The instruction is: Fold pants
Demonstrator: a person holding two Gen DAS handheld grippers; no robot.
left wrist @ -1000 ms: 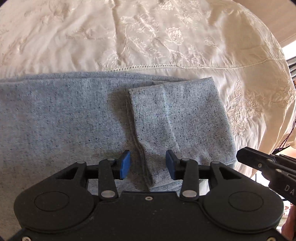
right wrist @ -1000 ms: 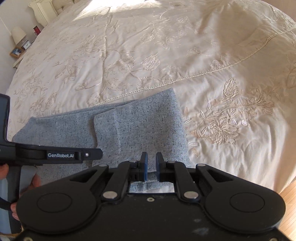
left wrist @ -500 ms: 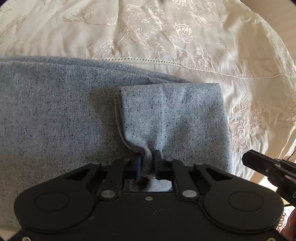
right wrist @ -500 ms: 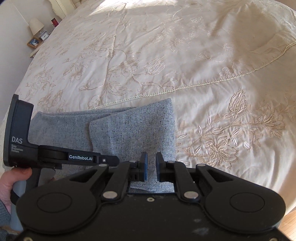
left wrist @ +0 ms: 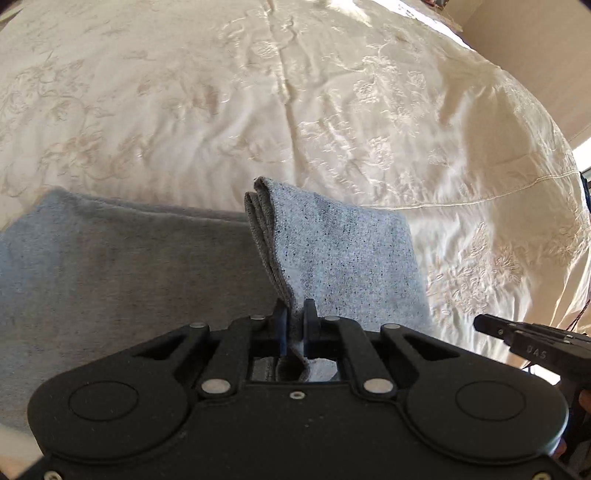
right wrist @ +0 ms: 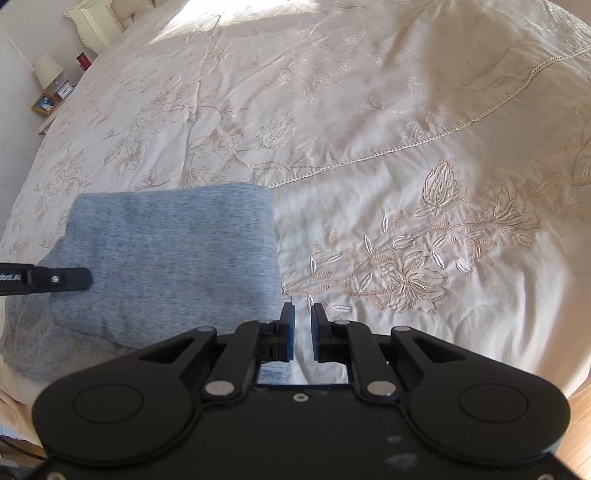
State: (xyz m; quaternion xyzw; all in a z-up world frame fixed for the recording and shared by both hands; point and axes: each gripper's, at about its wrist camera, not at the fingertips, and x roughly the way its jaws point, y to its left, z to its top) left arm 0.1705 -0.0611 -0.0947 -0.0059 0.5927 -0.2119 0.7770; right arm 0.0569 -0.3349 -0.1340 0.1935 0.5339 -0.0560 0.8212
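Observation:
The grey speckled pants lie across the near part of a cream embroidered bedspread. Their folded end stands lifted off the layer below, with my left gripper shut on its near edge. In the right wrist view the pants look blurred, and their right edge runs down to my right gripper. Its blue pads stand a narrow gap apart with pale cloth showing between them. Whether they pinch the pants' corner is hidden. The right gripper's body shows at the left view's right edge.
A nightstand with a lamp, a clock and a picture frame stands beyond the bed at far left, beside a white headboard. The bed's edge and wooden floor lie at the near right. The left gripper's arm reaches in from the left.
My left gripper closed on the near edge of the folded end and raised it off the lower layer. In the right view the pants have shifted left of the fingers.

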